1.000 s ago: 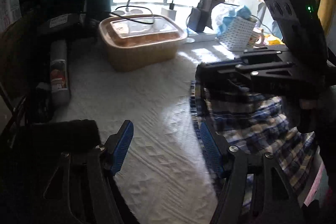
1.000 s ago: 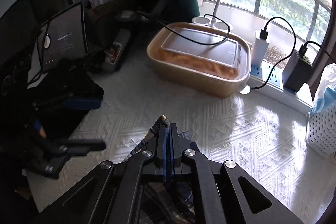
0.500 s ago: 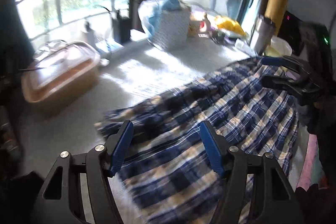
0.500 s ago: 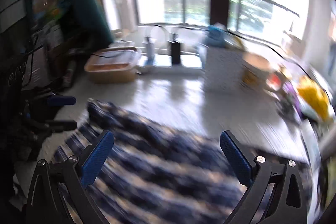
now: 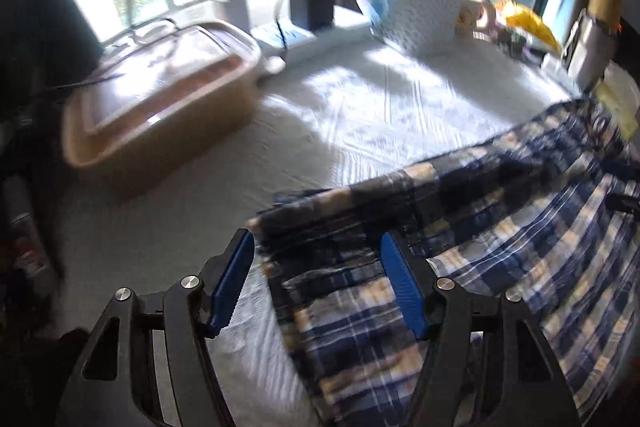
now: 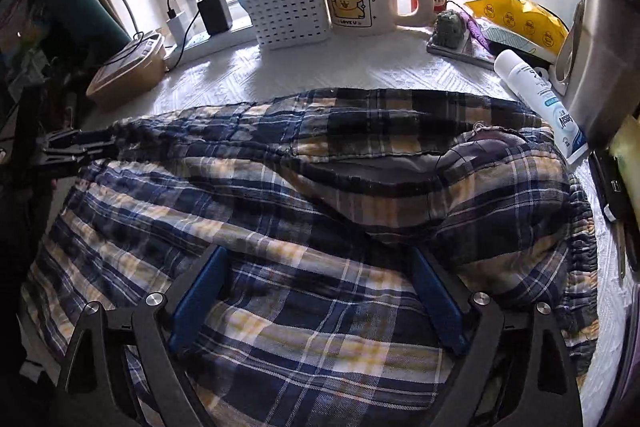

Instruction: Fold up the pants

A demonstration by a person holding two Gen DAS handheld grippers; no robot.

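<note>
Your plaid pants point(image 6: 320, 195) lie spread lengthwise across the white tabletop point(image 5: 380, 115). Your right gripper point(image 6: 316, 301) is over the waist end, fingers parted wide after just closing a little, gripping nothing. Your left gripper point(image 5: 316, 283) fingers straddle the leg hem, apart, not pinching.

The pants point(image 6: 320, 187) are being shown as a blue, white and yellow plaid garment spread flat across the lower two thirds of the right wrist frame, on a white textured cover. The legs are being laid over each other lengthwise, running toward the left edge of the frame, while the gathered elastic waistband is lying at the right edge. A dark pocket lining is being exposed right of centre. In the left wrist frame the leg ends point(image 5: 280, 223) are lying at lower centre.
</note>
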